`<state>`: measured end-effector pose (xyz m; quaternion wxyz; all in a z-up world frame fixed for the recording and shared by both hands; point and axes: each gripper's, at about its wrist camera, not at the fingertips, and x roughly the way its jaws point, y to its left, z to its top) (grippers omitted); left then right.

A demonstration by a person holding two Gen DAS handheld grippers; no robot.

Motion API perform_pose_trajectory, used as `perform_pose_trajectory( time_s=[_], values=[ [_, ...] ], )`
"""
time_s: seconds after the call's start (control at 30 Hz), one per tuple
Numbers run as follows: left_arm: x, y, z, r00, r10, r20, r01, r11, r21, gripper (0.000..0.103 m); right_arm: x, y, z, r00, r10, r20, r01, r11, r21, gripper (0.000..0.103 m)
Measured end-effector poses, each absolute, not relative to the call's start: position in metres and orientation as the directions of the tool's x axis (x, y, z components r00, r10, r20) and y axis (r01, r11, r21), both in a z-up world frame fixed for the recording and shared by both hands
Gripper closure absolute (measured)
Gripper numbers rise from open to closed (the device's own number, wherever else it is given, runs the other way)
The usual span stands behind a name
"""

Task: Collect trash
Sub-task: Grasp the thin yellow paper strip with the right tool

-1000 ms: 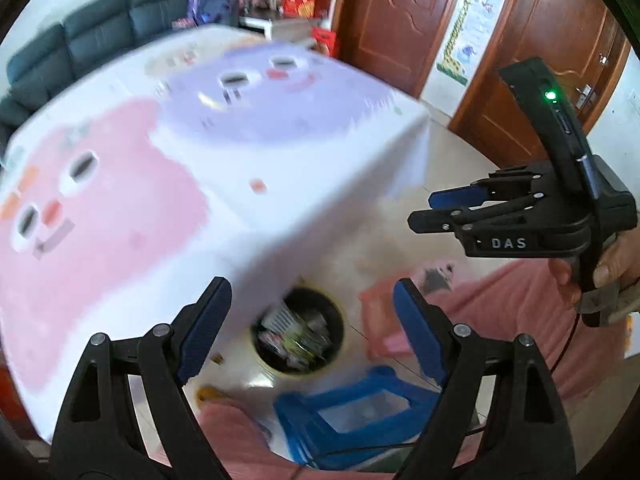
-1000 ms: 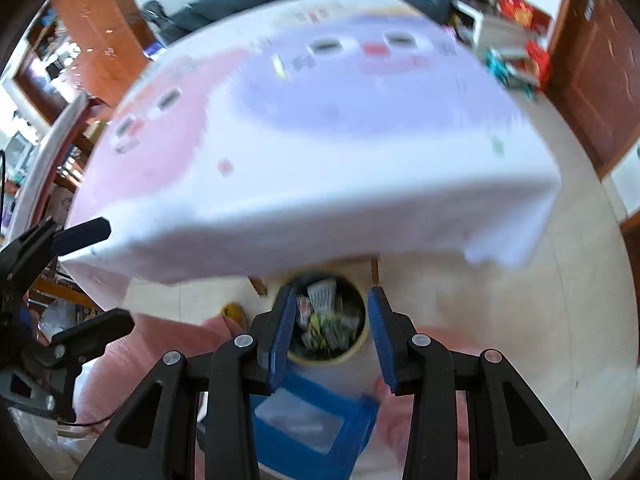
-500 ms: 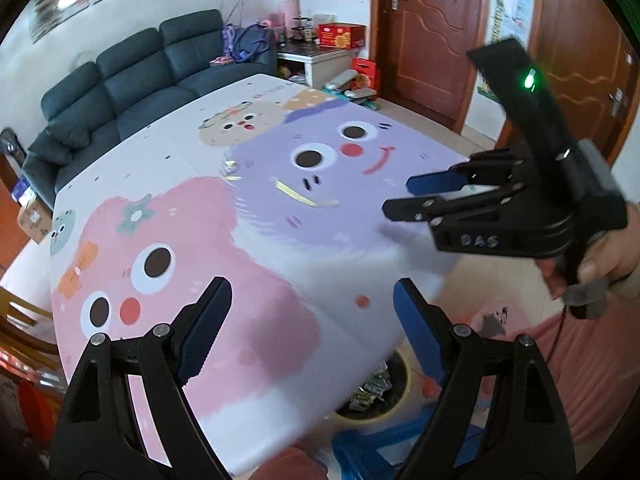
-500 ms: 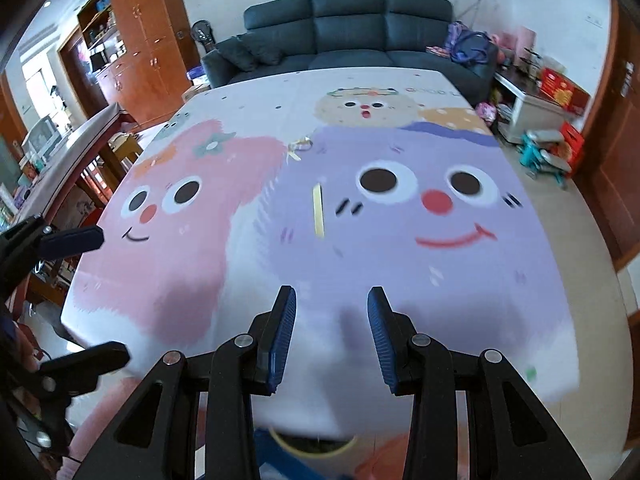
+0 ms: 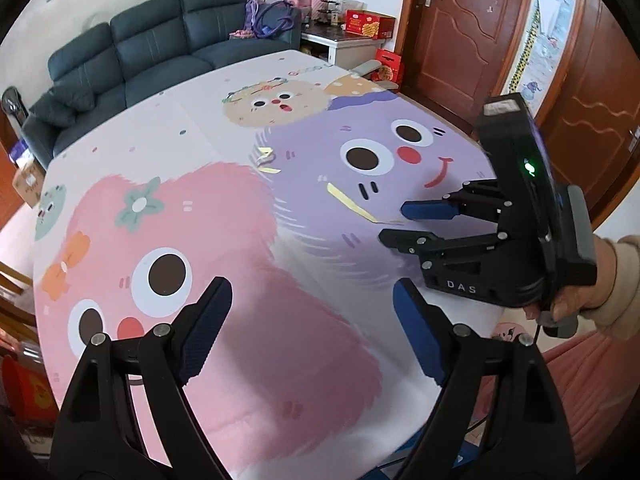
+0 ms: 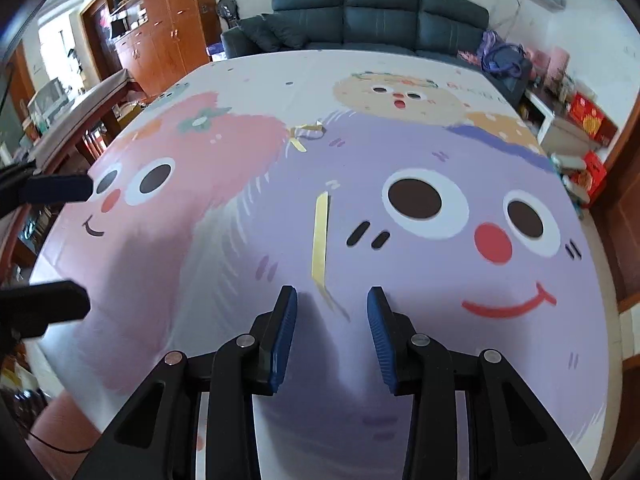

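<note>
Left gripper (image 5: 310, 310): jaws spread wide, nothing between them, hovering over the pink monster print of the table (image 5: 120, 148). Probably parked there to stay clear while the other hand works; no scrap lies ahead of its pads, only printed cloth. Off to its right and further forward, the long yellow strip (image 5: 352, 204), flat on the purple print. Beyond that, further ahead, a small crumpled yellow scrap (image 5: 265, 159).

Right gripper (image 6: 332, 322): jaws parted, empty, angled down toward the cloth. Directly ahead and centred between the blue pads, the long yellow strip (image 6: 319, 236), its near end tapering to a thin tail that reaches almost into the gap. Likely lined up this way so a short push forward and down brings both pads astride that tail. Flat and thin, so probably hard to pinch without scraping the cloth. Further ahead and slightly left, the crumpled yellow scrap (image 6: 306, 131), well apart from the pads, presumably left for a later pass.
</note>
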<state>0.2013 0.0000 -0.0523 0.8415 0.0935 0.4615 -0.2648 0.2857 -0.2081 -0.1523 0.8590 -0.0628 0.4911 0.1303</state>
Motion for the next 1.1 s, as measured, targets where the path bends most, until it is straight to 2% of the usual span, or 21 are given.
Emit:
perform_pose_trajectory(
  time_s=[0.23, 0.53, 0.77, 1.1],
  values=[
    [0.224, 0.007, -0.065, 0.410, -0.369, -0.834, 0.499, 0.856, -0.133, 0.022, 0.286, -0.202, -0.153, 0.509, 0.159, -0.846, -0.324, 0.946, -0.018, 0.086],
    [0.234, 0.010, -0.070, 0.403, -0.371, -0.837, 0.486, 0.861, -0.149, 0.022, 0.281, -0.198, -0.153, 0.527, 0.155, -0.835, -0.343, 0.938, -0.042, 0.102],
    [0.251, 0.013, -0.073, 0.393, -0.374, -0.840, 0.464, 0.869, -0.171, 0.022, 0.290, -0.217, -0.142, 0.547, 0.192, -0.815, -0.266, 0.963, 0.048, 0.102],
    [0.308, -0.002, -0.074, 0.393, -0.393, -0.831, 0.443, 0.873, -0.203, 0.022, 0.320, -0.229, -0.118, 0.622, 0.205, -0.756, -0.202, 0.974, 0.098, 0.102]
  ],
)
